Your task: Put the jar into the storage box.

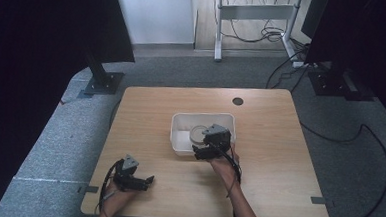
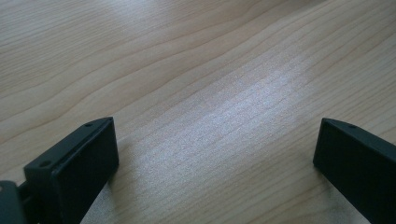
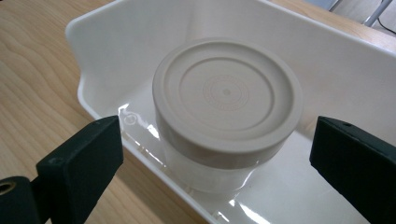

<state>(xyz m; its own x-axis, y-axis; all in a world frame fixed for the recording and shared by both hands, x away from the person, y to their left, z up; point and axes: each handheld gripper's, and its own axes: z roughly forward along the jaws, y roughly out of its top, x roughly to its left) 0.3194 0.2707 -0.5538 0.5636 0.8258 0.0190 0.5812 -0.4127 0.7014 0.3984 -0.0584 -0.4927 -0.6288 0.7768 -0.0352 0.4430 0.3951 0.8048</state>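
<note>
No readable text, labels or numbers; jar lid [image 3: 227, 95] bears embossed rings only.

Tub [image 1: 179, 133] sits at centre of surface [image 1: 278, 158]. Jar [image 3: 226, 112] stands upright in tub. Right claw [image 1: 205, 148] is at tub's near rim. Left claw [image 1: 139, 181] rests near surface's front-left corner.

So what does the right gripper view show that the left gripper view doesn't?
The right gripper view has a white bin holding a jar with a round beige lid, upright, in front of the right gripper with its jaws wide apart. The left gripper view has a pale glare patch on bare wood ahead of the left gripper. Both share open black jaws and the wooden table.
</note>
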